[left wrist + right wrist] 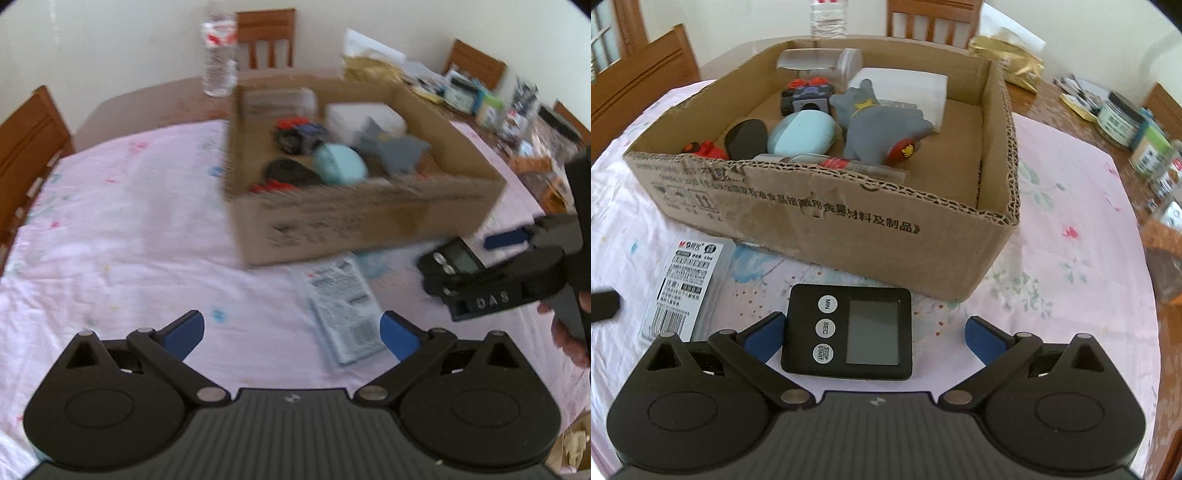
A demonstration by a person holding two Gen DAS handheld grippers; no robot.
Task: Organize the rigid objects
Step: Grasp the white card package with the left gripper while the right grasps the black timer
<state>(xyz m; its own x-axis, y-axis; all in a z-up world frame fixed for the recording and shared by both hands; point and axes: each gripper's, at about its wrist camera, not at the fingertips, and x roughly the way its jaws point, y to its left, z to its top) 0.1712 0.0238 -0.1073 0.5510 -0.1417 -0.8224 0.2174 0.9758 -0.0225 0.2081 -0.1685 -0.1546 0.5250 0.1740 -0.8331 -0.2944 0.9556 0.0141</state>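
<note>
1. Pink floral cloth (1071,236) covers the table and fills most of both views; wooden chairs (33,140) stand at the upper edges of the frame.
2. Cardboard box (871,225), open at the top, sits in the upper centre of the right wrist view, with printed text along its near wall.
3. Inside the box lie a grey plush toy (875,125), a white box (916,88) behind it, a pale blue rounded case (801,134), a black oval object (744,138), a small toy vehicle with red parts (809,96), a clear plastic container (820,61) at the back, and a red piece (705,149) in the near left corner.
4. Beside the box's near wall, at centre left, lies a flat packet with a barcode label (687,288).
5. Black digital timer (847,330) lies on the cloth in the lower centre, just in front of the box, its buttons reading MIN, SEC and STOP/START.
6. Right gripper (873,338) is spread wide; the left blue pad touches or nearly touches the timer's side, the right one stands clear.
7. Left gripper (291,334) hangs wide apart above the cloth, holding nothing, near the packet.
</note>
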